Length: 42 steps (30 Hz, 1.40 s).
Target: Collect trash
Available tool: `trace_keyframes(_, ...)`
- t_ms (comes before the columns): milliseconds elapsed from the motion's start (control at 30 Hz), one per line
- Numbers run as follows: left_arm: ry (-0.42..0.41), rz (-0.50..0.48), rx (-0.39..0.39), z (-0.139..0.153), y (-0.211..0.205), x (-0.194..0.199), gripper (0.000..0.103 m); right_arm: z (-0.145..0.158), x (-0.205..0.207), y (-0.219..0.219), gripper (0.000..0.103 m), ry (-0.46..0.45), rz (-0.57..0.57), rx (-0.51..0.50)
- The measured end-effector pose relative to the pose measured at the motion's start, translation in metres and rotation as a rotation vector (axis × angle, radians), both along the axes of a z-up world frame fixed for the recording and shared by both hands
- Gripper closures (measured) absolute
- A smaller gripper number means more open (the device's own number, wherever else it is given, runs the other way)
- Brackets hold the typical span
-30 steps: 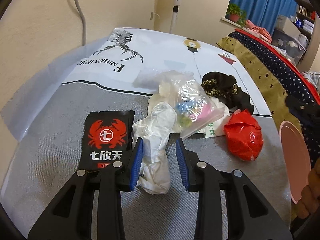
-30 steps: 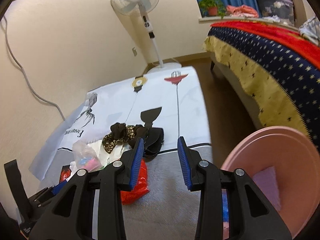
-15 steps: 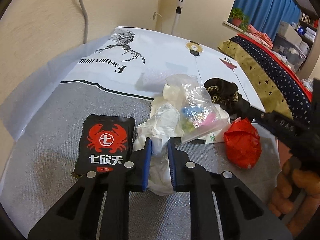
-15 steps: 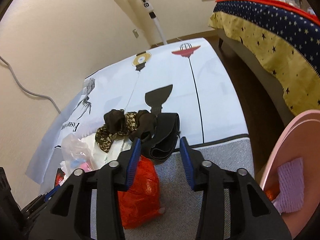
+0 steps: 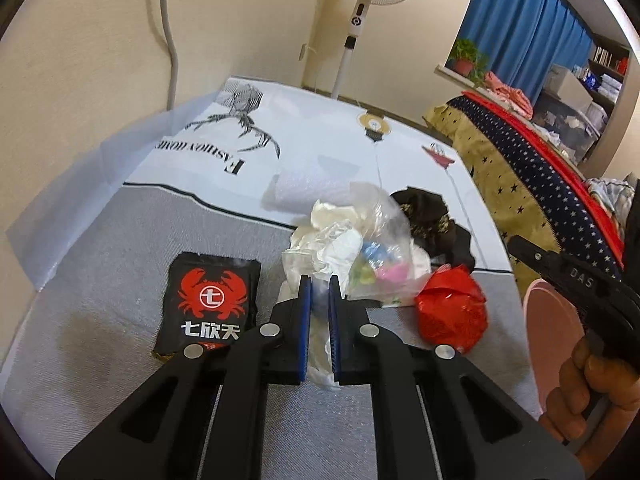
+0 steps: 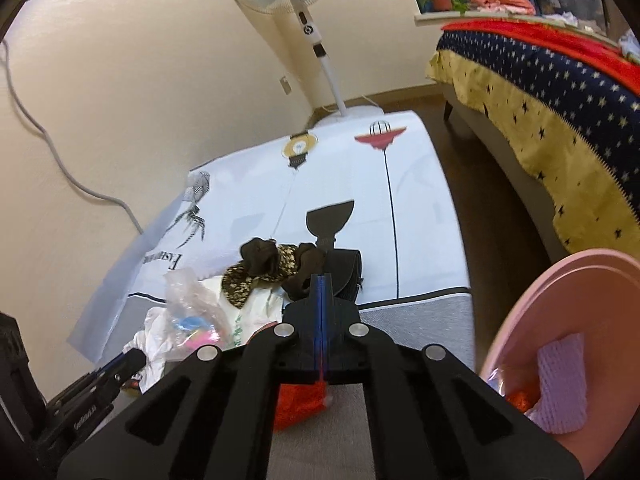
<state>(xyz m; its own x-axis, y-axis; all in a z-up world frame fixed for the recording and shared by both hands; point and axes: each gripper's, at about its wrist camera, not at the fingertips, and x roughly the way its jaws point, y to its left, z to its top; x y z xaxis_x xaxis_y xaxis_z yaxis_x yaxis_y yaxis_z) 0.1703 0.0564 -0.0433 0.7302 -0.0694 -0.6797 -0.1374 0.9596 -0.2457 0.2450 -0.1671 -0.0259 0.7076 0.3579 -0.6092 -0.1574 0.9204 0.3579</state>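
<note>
My left gripper [image 5: 317, 280] is closing, and its blue pads press on a crumpled white plastic bag [image 5: 324, 248] on the grey cloth. A black crab-print packet [image 5: 212, 300] lies left of it. To its right is a clear bag [image 5: 380, 248] with coloured bits. The jaws of my right gripper [image 6: 321, 278] have closed together above a red bag [image 6: 298, 404], with red showing through their slit. In the left wrist view a gap separates the red bag [image 5: 450, 312] from that gripper [image 5: 514, 242]. A pink basin [image 6: 560, 300] stands at the right.
Black and leopard-print cloth [image 6: 264, 260] lies beyond the trash pile, with a black belt [image 6: 346, 270] beside it. A purple foam net [image 6: 560, 384] sits in the basin. A standing fan [image 6: 316, 44] and a bed with a starred cover [image 6: 540, 92] lie past the table's far and right edges.
The left jaws have closed onto the white bag. The right jaws have shut and that gripper has shifted left over the red bag, coming into the left wrist view.
</note>
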Motion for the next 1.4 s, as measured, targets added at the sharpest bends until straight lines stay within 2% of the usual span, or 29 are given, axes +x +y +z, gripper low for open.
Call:
trace_keyframes(367,-0.076,-0.01,-0.023,0.03,0.0,-0.028,0.095,0.038,-0.049,-0.018,0.103,-0.072,-0.005,-0.051)
trace_keyframes(400,-0.08,-0.012,-0.027,0.032,-0.002,-0.033,0.095,0.038,-0.052,-0.02,0.099,-0.068,-0.014,-0.049)
trace_keyframes(533,-0.091,-0.029,-0.024,0.035,-0.008,-0.045,0.095,0.033,-0.057,-0.026,0.097,-0.026,-0.039,0.014)
trace_keyframes(567,-0.092,-0.031,-0.023,0.035,-0.009,-0.046,0.095,0.031,-0.058,-0.025,0.088,-0.024,-0.042,0.015)
trace_keyframes(600,-0.093,-0.033,-0.021,0.035,-0.009,-0.047,0.095,0.03,-0.059,-0.024,0.073,-0.024,-0.047,0.009)
trace_keyframes(667,-0.096,-0.03,-0.018,0.035,-0.007,-0.047,0.095,0.027,-0.058,-0.022,0.063,-0.026,-0.055,0.012)
trace_keyframes(1400,-0.07,-0.018,-0.017,0.021,-0.006,-0.003,0.095,-0.029,0.018,0.013,0.067,0.06,0.01,0.021)
